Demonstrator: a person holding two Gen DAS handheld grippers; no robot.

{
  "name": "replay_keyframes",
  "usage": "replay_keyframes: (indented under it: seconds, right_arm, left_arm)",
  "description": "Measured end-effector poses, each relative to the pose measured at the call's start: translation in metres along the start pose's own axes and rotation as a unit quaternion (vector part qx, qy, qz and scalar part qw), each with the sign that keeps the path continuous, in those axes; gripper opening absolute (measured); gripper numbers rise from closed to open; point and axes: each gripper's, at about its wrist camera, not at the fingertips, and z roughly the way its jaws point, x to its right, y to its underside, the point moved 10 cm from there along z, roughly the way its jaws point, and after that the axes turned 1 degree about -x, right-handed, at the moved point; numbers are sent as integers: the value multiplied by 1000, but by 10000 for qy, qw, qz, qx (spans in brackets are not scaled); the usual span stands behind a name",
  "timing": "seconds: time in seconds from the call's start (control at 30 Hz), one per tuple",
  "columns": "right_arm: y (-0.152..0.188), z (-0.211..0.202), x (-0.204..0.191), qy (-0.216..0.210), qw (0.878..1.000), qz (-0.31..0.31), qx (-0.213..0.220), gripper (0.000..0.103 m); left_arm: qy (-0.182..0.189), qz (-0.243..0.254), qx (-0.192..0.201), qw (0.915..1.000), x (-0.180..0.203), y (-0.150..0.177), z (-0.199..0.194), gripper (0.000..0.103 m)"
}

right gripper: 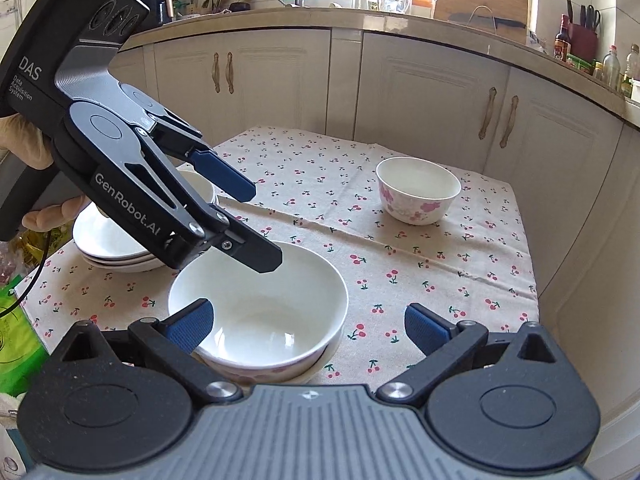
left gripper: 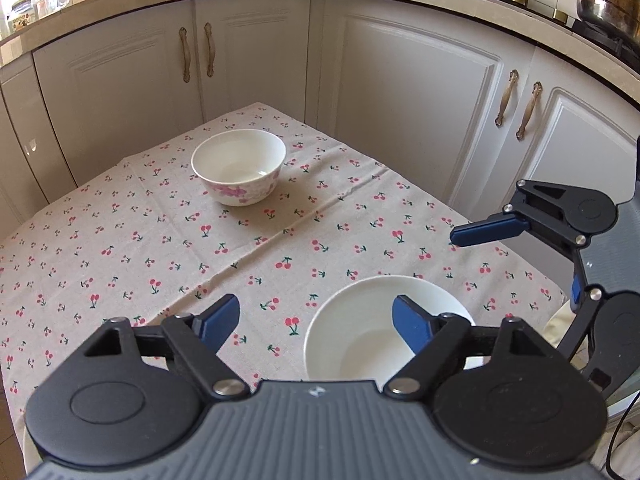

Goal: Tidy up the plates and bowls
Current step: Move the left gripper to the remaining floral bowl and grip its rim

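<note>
On the worktop [left gripper: 120,240], draped in a cherry-print cloth, a white bowl with pink flowers [left gripper: 239,166] stands upright toward the far end. The left tool [left gripper: 316,316] hangs with its jaws apart over the near edge, its right finger [left gripper: 412,326] above a plain white bowl [left gripper: 360,320]. The right tool [left gripper: 520,264] reaches in from the right, blue pad [left gripper: 486,231] showing.

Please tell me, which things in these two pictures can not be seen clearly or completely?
- Stack of white plates: right wrist view, the left gripper covers its middle; the count is unclear.
- Near white bowl: left wrist view, the gripper body hides its near rim.
- Right gripper: left wrist view, one finger unseen.
- Bottle labels on the counter: too small.
</note>
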Motion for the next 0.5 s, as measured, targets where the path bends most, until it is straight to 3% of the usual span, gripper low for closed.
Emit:
replay_keyframes:
  seconds: [0.5]
  right_arm:
    - [-47, 47, 82, 60, 9999, -135, 33, 103]
  left_arm:
    - [-192, 33, -37, 9998, -48, -42, 42, 86]
